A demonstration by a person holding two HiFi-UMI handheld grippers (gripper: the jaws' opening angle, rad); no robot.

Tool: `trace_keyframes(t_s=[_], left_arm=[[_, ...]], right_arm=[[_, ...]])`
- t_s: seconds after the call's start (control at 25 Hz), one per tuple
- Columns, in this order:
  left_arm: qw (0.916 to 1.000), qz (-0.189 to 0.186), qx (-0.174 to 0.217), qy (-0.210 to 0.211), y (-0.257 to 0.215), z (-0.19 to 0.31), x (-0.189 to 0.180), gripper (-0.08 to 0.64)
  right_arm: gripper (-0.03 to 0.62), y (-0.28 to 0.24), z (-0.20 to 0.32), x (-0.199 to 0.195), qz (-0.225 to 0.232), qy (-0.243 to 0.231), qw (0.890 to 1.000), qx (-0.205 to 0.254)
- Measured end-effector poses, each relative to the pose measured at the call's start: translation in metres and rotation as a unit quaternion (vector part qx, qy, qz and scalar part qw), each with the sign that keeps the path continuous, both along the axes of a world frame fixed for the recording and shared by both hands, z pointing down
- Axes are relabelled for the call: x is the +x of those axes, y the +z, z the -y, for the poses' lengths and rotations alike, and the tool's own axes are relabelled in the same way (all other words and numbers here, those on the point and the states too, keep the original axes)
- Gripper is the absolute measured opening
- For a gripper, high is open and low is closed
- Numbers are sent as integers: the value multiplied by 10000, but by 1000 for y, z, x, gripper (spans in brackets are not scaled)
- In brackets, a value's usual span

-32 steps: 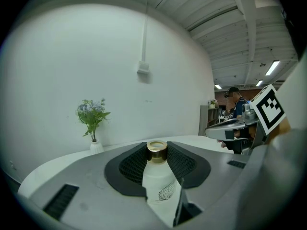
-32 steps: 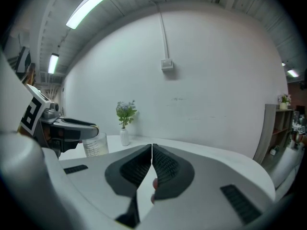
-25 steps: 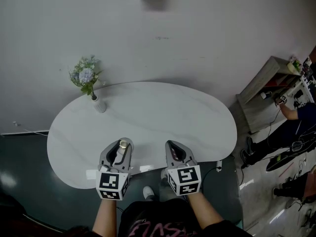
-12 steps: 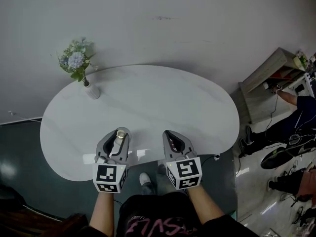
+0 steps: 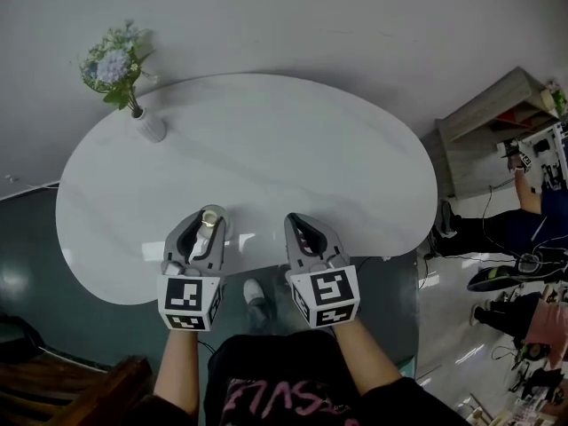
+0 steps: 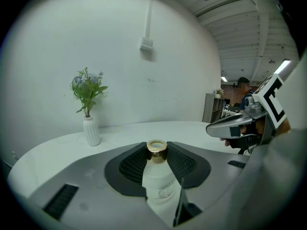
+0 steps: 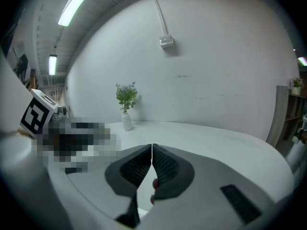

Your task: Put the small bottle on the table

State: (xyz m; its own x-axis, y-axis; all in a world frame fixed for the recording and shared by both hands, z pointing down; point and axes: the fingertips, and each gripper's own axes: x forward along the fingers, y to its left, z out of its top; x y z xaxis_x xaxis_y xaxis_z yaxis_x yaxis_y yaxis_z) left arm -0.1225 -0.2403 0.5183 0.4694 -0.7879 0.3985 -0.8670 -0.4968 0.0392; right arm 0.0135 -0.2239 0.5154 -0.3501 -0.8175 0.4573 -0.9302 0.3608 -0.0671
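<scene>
Table (image 5: 266,149): white, rounded, mostly bare. The far left edge carries a white vase (image 5: 149,128) of flowers. Nothing else stands on the top, as far as the head view shows.

Left gripper (image 5: 211,216): over the near edge of the table, left of centre. Its jaws are clamped on the small bottle (image 6: 158,183). The left gripper view shows the dark ribbed pads pressed against both sides of the neck, just under the gold cap.

Right gripper (image 5: 298,224): also over the near edge, just beside the left one but not touching it. Its jaws are pressed together with nothing between them, and it is idle.

Small bottle: pale frosted body, gold cap. It lies along the jaws with the cap toward the jaw tips and the body back toward the gripper's palm. It looks carried above the top rather than resting on it, though its base is hidden, so contact cannot be ruled out.

Progress (judgement): pickup done and the bottle brought over the table. Left to do: turn the base down, lower it onto the bare top near this edge, part the jaws and back the gripper off.
</scene>
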Motion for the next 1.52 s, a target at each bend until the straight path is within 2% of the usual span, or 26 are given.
trace_keyframes(t_s=[0.64, 1.52], left_arm=[[9997, 10, -232, -95, 40, 2, 8, 133], [9998, -23, -198, -32, 51, -2, 15, 134]], right_arm=[[67, 42, 2, -2, -9, -161, 9991, -396], [67, 49, 2, -7, -25, -268, 9986, -461]])
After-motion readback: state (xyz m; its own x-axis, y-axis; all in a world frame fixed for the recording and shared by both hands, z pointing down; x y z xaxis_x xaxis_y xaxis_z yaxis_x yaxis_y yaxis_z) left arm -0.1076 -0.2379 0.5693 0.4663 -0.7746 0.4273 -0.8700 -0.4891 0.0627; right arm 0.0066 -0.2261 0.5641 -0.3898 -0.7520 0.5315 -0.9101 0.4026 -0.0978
